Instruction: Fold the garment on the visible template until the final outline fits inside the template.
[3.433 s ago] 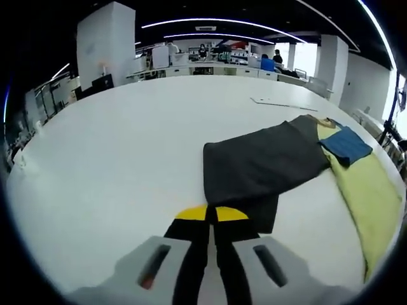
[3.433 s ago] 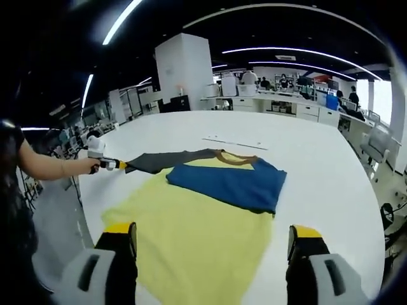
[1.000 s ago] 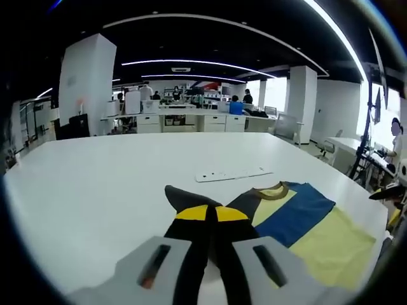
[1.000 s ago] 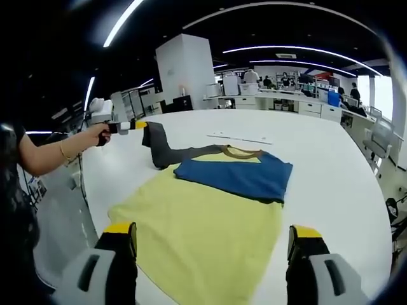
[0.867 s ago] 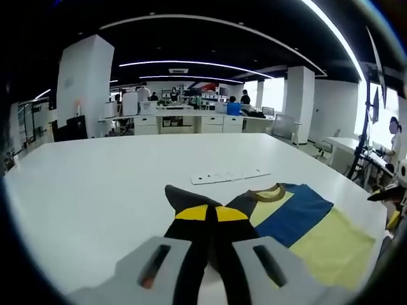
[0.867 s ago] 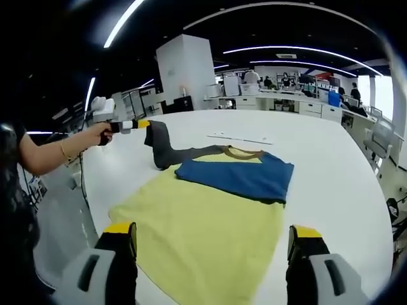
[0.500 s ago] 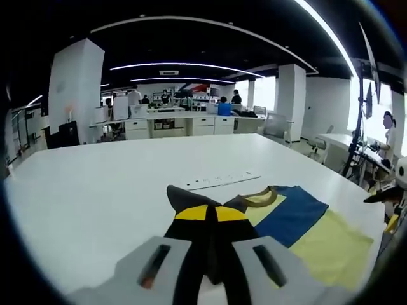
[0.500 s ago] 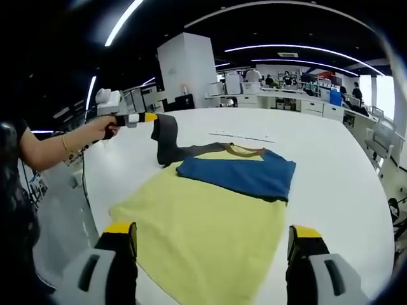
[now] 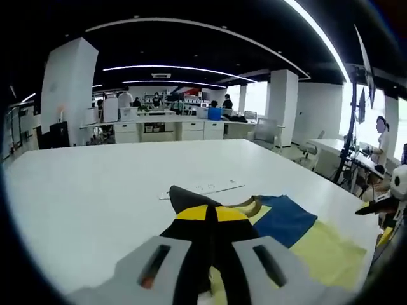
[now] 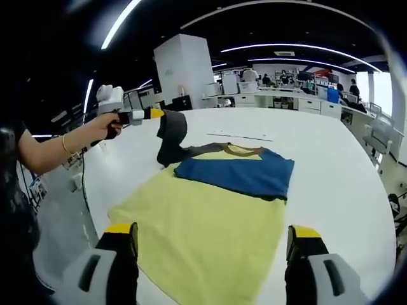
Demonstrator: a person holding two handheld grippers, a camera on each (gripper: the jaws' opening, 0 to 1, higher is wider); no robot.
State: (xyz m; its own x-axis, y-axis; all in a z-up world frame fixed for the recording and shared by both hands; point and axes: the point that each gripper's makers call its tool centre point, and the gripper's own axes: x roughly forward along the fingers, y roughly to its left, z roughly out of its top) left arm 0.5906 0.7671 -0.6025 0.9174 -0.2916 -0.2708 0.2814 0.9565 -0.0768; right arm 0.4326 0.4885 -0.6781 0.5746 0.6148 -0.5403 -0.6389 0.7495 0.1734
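A yellow shirt [image 10: 203,216] lies flat on the white table [image 10: 331,190], with its blue sleeve [image 10: 238,171] folded across the chest below the brown collar [image 10: 238,150]. My left gripper [image 10: 154,114], held in a person's hand, is shut on the dark grey sleeve [image 10: 170,136] and holds it up above the table beside the collar. In the left gripper view the left gripper [image 9: 211,213] pinches the grey sleeve [image 9: 183,196], with the blue sleeve [image 9: 283,222] and yellow shirt [image 9: 324,251] beyond. My right gripper [image 10: 211,238] stands open over the shirt's hem, touching nothing.
A thin white strip [image 10: 238,136] lies on the table beyond the collar, also in the left gripper view as a white strip [image 9: 202,188]. The table's edge [image 10: 89,210] runs to the left of the shirt by the person's arm. Desks and people fill the far office background.
The left gripper has lifted the grey sleeve off the table and carried it up and over toward the shirt. The right gripper stayed open in the same place.
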